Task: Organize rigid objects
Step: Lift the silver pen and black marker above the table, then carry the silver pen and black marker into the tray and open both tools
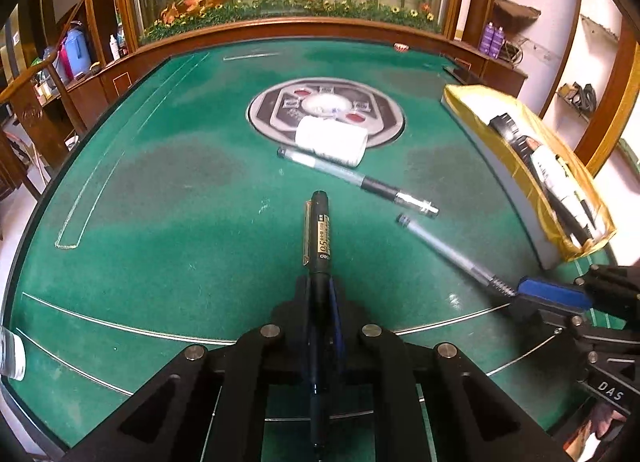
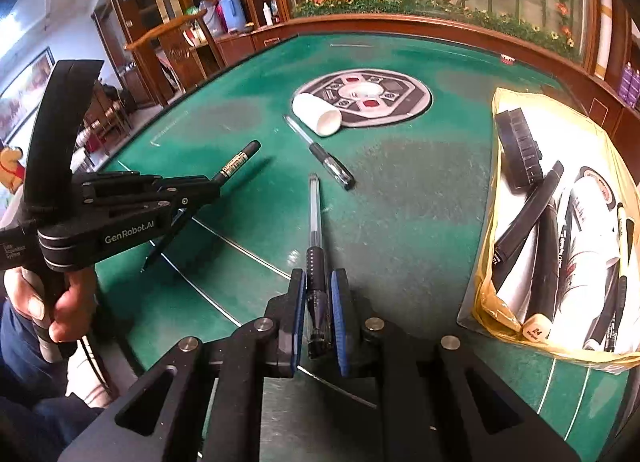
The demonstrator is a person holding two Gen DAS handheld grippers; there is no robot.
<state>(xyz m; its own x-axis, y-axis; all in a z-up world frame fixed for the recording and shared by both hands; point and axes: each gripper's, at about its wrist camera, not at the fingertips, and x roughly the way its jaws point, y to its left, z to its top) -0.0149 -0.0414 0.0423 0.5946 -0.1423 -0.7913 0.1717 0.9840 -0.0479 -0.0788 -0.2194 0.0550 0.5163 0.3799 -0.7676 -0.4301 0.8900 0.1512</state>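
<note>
Holding one pen each, both tools are busy: the left hand-held gripper [image 1: 320, 302] pinches a black marker [image 1: 319, 234], the right hand-held gripper [image 2: 319, 302] a clear gel pen [image 2: 315, 221]. Several markers already lie in the yellow-lined box [image 2: 486, 294]; one capped pen [image 2: 320, 151] and a white bottle [image 2: 316, 111] remain on the green surface [image 2: 420, 189].

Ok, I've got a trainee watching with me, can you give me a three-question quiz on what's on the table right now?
1. True or false: the left gripper is shut on the black marker.
2. What does the right gripper hold? A) white bottle B) clear gel pen C) nothing
3. Fill in: the white bottle lies on its ____ beside the table's round centre panel.

Key: 1 true; 2 B, the clear gel pen; 3 side.
</note>
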